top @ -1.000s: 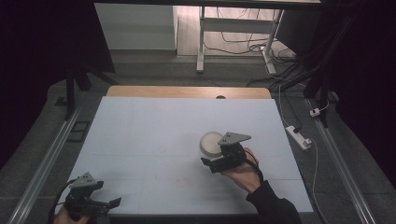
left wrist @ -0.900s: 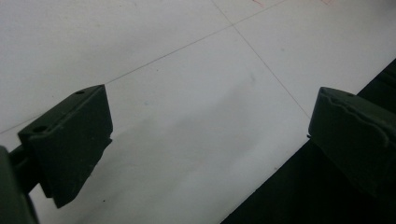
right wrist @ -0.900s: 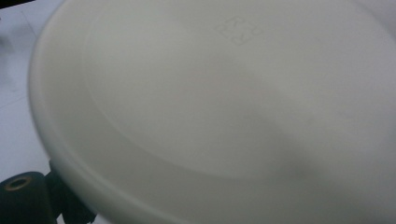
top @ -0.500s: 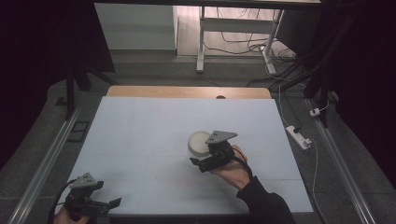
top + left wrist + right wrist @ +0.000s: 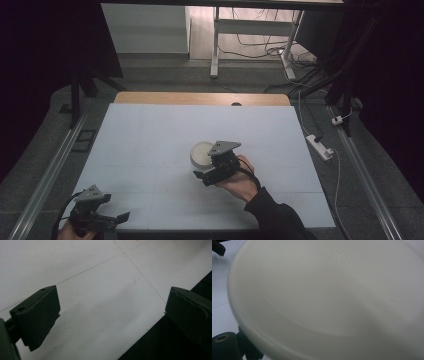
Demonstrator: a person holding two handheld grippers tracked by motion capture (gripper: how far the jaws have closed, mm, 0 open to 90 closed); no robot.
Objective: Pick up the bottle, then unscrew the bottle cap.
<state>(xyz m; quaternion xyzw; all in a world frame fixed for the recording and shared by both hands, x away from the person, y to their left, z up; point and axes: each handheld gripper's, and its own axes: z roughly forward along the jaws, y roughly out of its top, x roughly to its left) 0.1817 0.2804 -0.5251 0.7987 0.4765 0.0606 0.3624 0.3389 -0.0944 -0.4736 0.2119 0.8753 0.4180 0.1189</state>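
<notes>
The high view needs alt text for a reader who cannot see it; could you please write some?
A person's right hand holds a black gripper against a round white bowl near the middle of a white table. The left gripper sits at the table's near left corner, jaws open. Beyond the table lie a dark floor and cables.

White tabletop lies bare all round — one bowl mid-table obstructs.

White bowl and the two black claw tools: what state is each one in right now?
White bowl: upright, looks empty, by the right gripper's jaws.
Right gripper: held in a hand at the bowl's rim; whether it's clamped on the bowl can't be told.
Left gripper: jaws wide apart, holding nothing, over the white table near its front edge.
</notes>
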